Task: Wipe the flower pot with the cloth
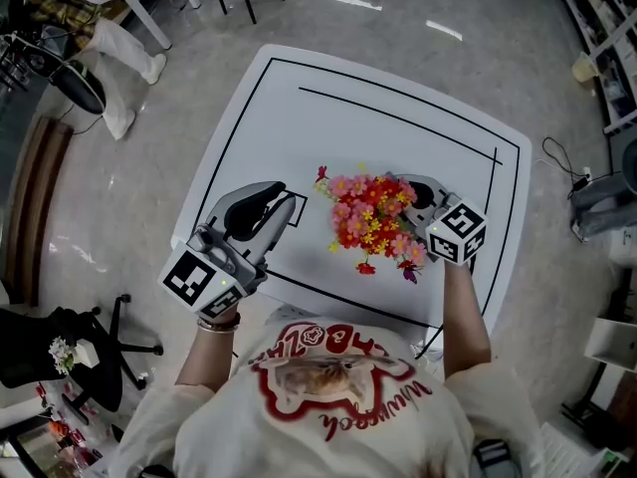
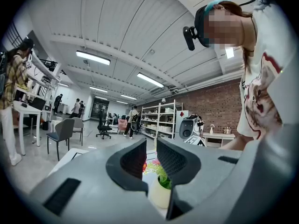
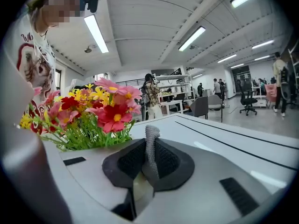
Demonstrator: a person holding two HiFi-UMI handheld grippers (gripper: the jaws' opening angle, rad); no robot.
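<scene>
Worktop (image 1: 398, 98) carries the flower pot (image 2: 160, 195), just ahead of the left tool (image 2: 150, 149) (jaws apart, nothing gripped) and beside the right tool (image 3: 150, 158), which is clamped on the grey cloth (image 3: 151, 133). Wiping seems about to start. Next: press cloth against pot wall.

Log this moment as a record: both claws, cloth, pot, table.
left claw: open, empty, aimed at the flower pot
right claw: shut on the cloth, beside the flowers
cloth: grey, a strip sticks up between the jaws
flower pot: white, upright on the table, between the two claws
flowers: red, pink, yellow
table: white, with black lines
contact: whether cloth touches pot cannot be told
</scene>
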